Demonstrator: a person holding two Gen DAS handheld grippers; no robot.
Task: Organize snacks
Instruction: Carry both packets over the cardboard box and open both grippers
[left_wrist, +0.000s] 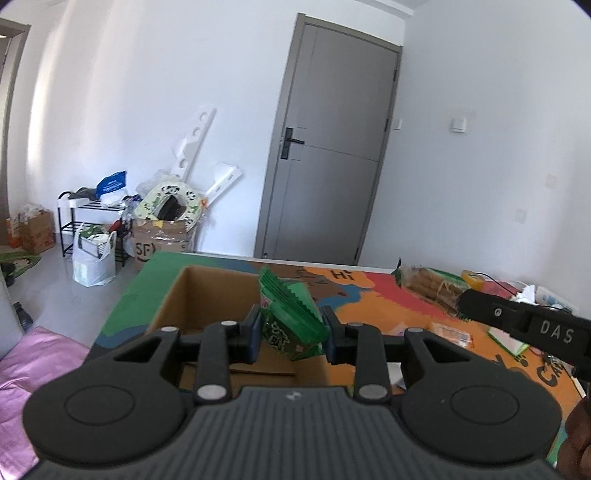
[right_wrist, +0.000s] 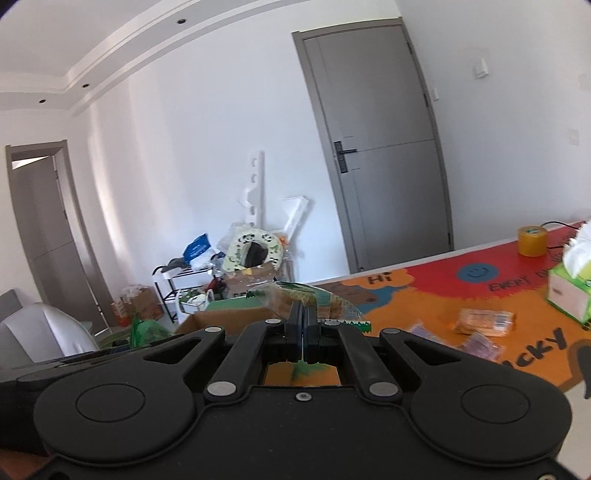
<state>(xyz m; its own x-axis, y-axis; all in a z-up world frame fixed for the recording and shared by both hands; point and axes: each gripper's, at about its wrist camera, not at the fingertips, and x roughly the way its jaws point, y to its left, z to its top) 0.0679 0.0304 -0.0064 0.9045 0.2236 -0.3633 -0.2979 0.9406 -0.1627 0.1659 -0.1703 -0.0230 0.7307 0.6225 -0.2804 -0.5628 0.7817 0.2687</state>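
Snacks sit clamped in both jaws, green packets (left_wrist: 291, 325) in the left gripper (left_wrist: 291, 328) just above the cardboard box (left_wrist: 207, 295), biscuit pack (right_wrist: 314, 301) in the right gripper (right_wrist: 303, 332); lower each well inside before releasing

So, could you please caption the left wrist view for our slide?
Left gripper clamps green snack packets over an open cardboard box.

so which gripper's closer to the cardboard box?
Left. The left gripper, clamped on green snack packets, hangs right over the open cardboard box. The right gripper, gripping a clear cracker pack, is off to the box's right.
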